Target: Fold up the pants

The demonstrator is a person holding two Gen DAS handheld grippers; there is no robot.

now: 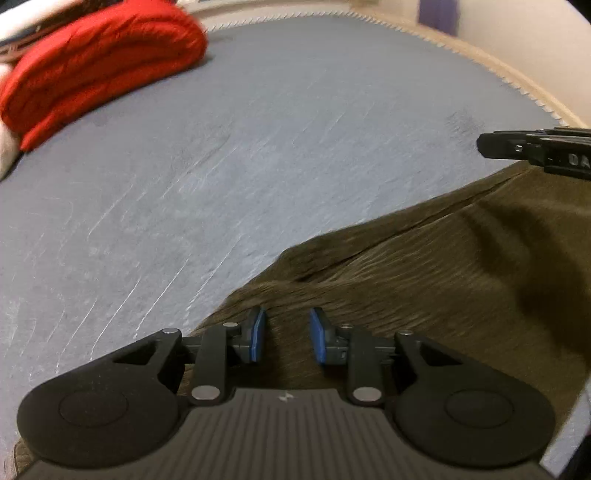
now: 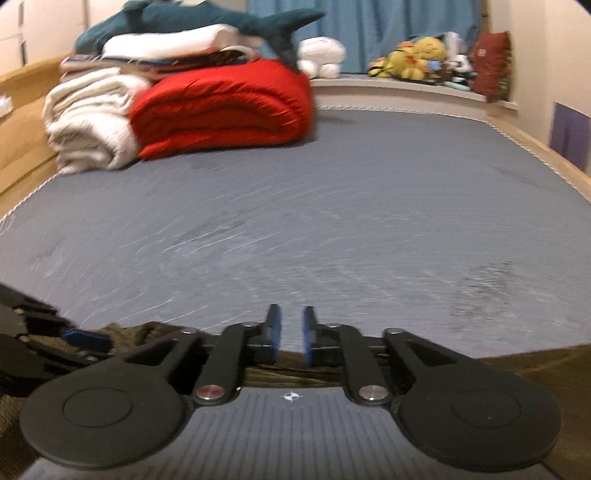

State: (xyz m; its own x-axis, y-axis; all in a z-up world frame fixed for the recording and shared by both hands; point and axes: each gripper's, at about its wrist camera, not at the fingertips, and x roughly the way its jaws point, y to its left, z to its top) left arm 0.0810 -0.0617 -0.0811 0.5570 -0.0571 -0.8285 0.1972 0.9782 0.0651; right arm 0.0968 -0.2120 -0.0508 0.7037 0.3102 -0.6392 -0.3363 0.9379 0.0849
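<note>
Olive-brown pants lie rumpled on a grey-blue bed sheet. My left gripper hovers over the pants' near edge, its blue pads apart with nothing between them. My right gripper sits at the pants' far edge, jaws slightly apart and empty, pointing over the sheet. The right gripper also shows in the left wrist view, and the left gripper shows in the right wrist view.
A folded red quilt and white blankets are stacked at the far left with a plush shark on top. Plush toys line a ledge behind. A wooden bed frame edges the right side.
</note>
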